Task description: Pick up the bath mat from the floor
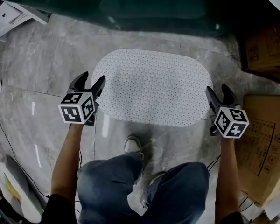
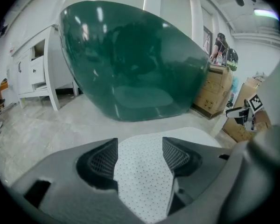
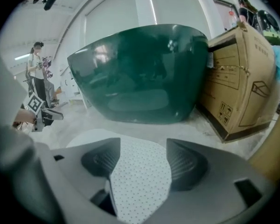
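The bath mat [image 1: 151, 85], a white oval with small dark dots, lies flat on the grey marble floor in front of a dark green bathtub [image 1: 154, 8]. My left gripper [image 1: 94, 76] is at the mat's left end, its right finger over the mat's edge. My right gripper [image 1: 217, 87] is at the mat's right end. In the left gripper view the mat [image 2: 142, 171] fills the gap of the open left gripper [image 2: 140, 146]. In the right gripper view the mat [image 3: 140, 176] shows likewise in the open right gripper [image 3: 143, 146]. Neither gripper's pads visibly press on it.
Cardboard boxes [image 1: 266, 45] [image 1: 263, 143] stand right of the mat, close to my right gripper. A white cabinet [image 1: 9, 15] stands at the far left. The person's shoe [image 1: 133, 143] is just below the mat. A cable [image 1: 4, 134] runs along the left floor. A person [image 3: 37, 69] stands far off.
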The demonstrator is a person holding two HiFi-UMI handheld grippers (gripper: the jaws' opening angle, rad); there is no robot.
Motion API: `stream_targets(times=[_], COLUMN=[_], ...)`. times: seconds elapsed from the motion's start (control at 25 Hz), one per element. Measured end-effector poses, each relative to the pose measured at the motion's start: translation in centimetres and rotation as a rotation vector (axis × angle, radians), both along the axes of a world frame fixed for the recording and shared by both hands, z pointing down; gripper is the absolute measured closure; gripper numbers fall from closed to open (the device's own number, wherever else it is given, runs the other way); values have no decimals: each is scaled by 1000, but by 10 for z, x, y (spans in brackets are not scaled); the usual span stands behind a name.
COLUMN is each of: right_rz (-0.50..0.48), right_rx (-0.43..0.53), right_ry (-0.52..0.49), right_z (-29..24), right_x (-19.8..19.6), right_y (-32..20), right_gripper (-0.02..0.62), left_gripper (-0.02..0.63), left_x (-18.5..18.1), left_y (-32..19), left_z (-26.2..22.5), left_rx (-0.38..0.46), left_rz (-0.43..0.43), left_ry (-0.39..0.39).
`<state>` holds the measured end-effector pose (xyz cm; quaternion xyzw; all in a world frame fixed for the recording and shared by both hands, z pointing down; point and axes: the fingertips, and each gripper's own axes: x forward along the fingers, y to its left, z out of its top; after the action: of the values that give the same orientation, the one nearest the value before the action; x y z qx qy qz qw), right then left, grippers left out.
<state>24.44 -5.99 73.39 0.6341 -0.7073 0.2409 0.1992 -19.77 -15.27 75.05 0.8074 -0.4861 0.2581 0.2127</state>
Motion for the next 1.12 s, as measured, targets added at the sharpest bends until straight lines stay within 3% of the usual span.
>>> stream_targets(times=[0.32, 0.64, 0.88, 1.12], right_rz=[27, 41, 66, 85], right_rx=[-33, -139, -228, -333], right_ry=[-49, -57, -55, -21], right_z=[71, 128, 164, 200], right_x=[11, 31, 50, 70], right_y=[3, 9, 9, 15], right_gripper=[266, 235, 209, 176], left_gripper=[285, 239, 196, 159], left_x=[-18, -40, -59, -60], left_y=[-6, -17, -20, -18], left_z=[67, 140, 177, 194], left_rx=[-37, -170, -256, -282], left_rz=[-15, -50, -79, -69], left_ry=[-26, -21, -74, -98])
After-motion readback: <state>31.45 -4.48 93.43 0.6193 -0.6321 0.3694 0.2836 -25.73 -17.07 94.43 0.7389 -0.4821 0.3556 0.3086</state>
